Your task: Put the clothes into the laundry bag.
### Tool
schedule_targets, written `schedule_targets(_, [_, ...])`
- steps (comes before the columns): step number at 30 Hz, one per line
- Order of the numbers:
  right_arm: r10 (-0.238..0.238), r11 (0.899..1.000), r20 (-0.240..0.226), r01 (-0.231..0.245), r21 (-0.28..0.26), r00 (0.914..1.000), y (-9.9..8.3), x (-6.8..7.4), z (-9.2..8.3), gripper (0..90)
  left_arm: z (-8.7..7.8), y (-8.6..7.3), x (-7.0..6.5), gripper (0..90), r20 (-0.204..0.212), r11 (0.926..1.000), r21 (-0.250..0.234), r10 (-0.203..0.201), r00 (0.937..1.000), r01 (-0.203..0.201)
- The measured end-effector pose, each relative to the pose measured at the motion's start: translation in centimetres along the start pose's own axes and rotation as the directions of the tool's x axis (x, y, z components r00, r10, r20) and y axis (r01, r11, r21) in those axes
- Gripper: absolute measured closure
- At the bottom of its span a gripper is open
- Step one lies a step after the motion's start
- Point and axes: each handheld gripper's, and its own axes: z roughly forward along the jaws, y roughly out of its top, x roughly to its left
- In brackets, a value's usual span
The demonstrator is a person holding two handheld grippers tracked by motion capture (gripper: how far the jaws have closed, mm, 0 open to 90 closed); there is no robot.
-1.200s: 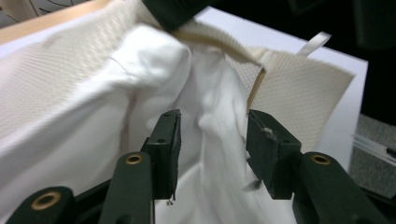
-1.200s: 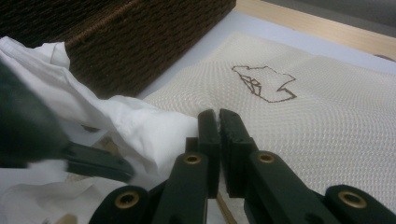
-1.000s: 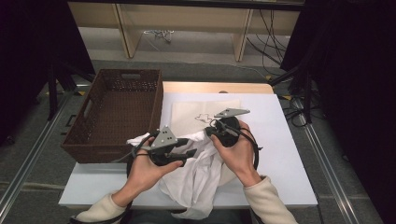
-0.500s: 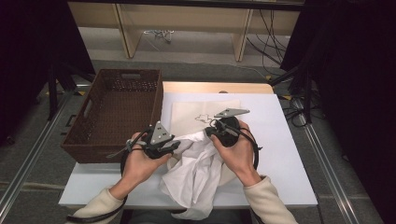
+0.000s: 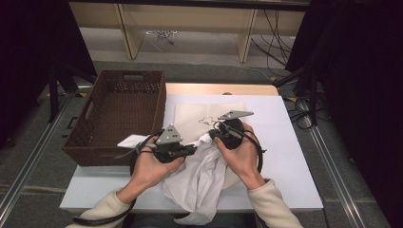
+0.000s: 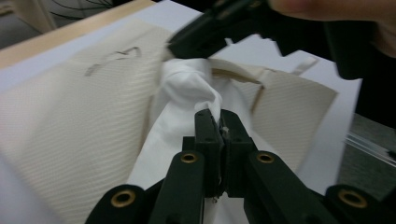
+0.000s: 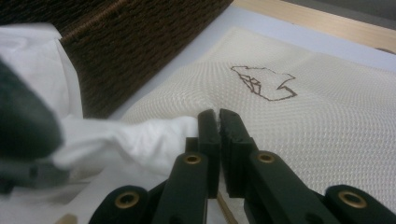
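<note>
A crumpled white cloth (image 5: 199, 175) lies on the near part of the white table (image 5: 285, 142) and hangs over its front edge. My left gripper (image 5: 189, 150) is shut on a fold of it, with the jaws pinching white fabric (image 6: 194, 91). My right gripper (image 5: 212, 136) is close to the left one and is shut on another bunched edge of the same cloth (image 7: 140, 135). In the left gripper view, the right gripper (image 6: 219, 23) sits just above that bunch. Under the cloth lies a flat cream fabric piece (image 5: 199, 114) with a small line drawing (image 7: 264, 81).
A dark brown wicker basket (image 5: 81, 152) stands on the table's left side, right beside my left hand. A corner of the white cloth (image 5: 130, 141) rests against its near rim. The right part of the table is bare. Cables lie on the floor beyond.
My left gripper shifted slightly left and came back right, keeping its hold on the white cloth. The right gripper has barely moved.
</note>
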Motion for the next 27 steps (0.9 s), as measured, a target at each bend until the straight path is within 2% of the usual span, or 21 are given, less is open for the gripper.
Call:
schedule_targets(3, [0.008,1.0,0.001,-0.008,0.001,1.0,0.0,0.0,0.0,88.8,1.5,-0.1,-0.9,86.8,0.046,0.9997,0.024,0.003,0.9989,-0.005])
schedule_targets(4, [0.01,1.0,0.0,-0.01,0.002,1.0,0.0,0.0,0.0,88.9,2.0,-0.1,-1.1,86.8,0.05,0.9995,0.03,0.005,0.9988,-0.007])
schedule_targets(6, [-0.007,1.0,-0.002,0.007,-0.002,1.0,0.0,-0.1,0.0,88.9,2.8,-0.1,-0.9,86.7,0.074,0.9988,0.035,0.032,0.9968,-0.035])
schedule_targets(7, [-0.002,1.0,-0.002,0.002,-0.001,1.0,0.0,0.0,0.0,88.9,3.4,-0.4,-1.2,86.6,0.064,0.9988,0.049,-0.004,0.998,0.001])
schedule_targets(8, [-0.001,1.0,-0.003,0.001,-0.002,1.0,0.0,0.0,0.0,88.8,3.7,-0.4,-1.2,86.6,0.072,0.9984,0.057,-0.007,0.9974,0.003])
schedule_targets(9, [-0.009,1.0,-0.003,0.009,-0.003,1.0,0.0,0.0,0.0,88.9,4.2,-0.5,-1.1,86.5,0.059,0.9983,0.056,0.013,0.9982,-0.016])
schedule_targets(10, [-0.005,1.0,-0.004,0.005,-0.01,1.0,0.0,0.0,0.0,88.9,4.5,-0.6,-1.2,86.4,0.063,0.9977,0.068,-0.007,0.998,0.003])
schedule_targets(13, [0.004,1.0,0.001,-0.004,-0.007,1.0,0.0,0.1,-0.1,88.9,5.6,-1.0,-0.8,86.1,0.054,0.997,0.077,0.006,0.9985,-0.01])
schedule_targets(14, [0.011,1.0,0.001,-0.011,-0.003,0.9999,0.0,0.1,-0.2,88.9,6.1,-1.2,-0.7,86.1,0.042,0.9964,0.084,-0.012,0.999,0.008])
schedule_targets(15, [0.012,1.0,-0.001,-0.012,-0.002,0.9999,0.0,0.2,-0.2,88.9,6.3,-1.3,-0.4,86.1,0.036,0.995,0.097,0.019,0.9992,-0.022])
schedule_targets(16, [0.003,1.0,-0.006,-0.003,-0.006,1.0,0.0,0.2,-0.2,88.9,6.6,-1.5,-0.4,86.0,0.013,0.9948,0.101,-0.003,0.9999,0.002])
schedule_targets(17, [0.001,1.0,0.0,-0.001,-0.006,1.0,0.0,0.2,-0.2,88.9,6.9,-1.6,-0.2,85.8,0.015,0.9946,0.104,0.0,0.9999,-0.001])
schedule_targets(19, [0.023,1.0,-0.004,-0.023,-0.009,0.9997,0.0,0.4,-0.2,88.9,7.3,-1.8,0.0,85.4,-0.017,0.9947,0.102,0.008,0.9998,-0.006])
schedule_targets(21, [0.004,1.0,-0.012,-0.004,-0.013,0.9999,0.0,0.3,-0.2,88.9,7.7,-1.9,0.3,84.6,-0.027,0.9944,0.106,0.004,0.9996,-0.001])
schedule_targets(22, [0.02,1.0,-0.012,-0.02,-0.01,0.9997,0.0,0.4,-0.2,88.9,7.9,-2.0,0.4,84.0,-0.027,0.9941,0.108,0.002,0.9996,0.001])
schedule_targets(23, [0.004,1.0,-0.007,-0.004,-0.013,1.0,0.0,0.3,-0.1,88.9,8.0,-2.1,0.4,83.2,-0.025,0.9943,0.106,0.0,0.9997,0.002])
schedule_targets(25, [0.002,1.0,-0.009,-0.002,-0.01,1.0,0.0,0.3,-0.1,88.9,7.9,-2.1,0.3,81.7,-0.034,0.9945,0.105,0.011,0.9994,-0.008])
schedule_targets(26, [0.002,1.0,-0.006,-0.002,-0.011,1.0,0.0,0.3,-0.1,88.9,7.9,-2.1,0.3,80.1,-0.021,0.9943,0.107,0.008,0.9998,-0.005])
schedule_targets(27, [-0.024,1.0,-0.01,0.024,-0.014,0.9997,0.0,0.1,-0.1,88.9,7.8,-2.2,0.2,77.5,-0.032,0.9959,0.09,0.009,0.9994,-0.007])
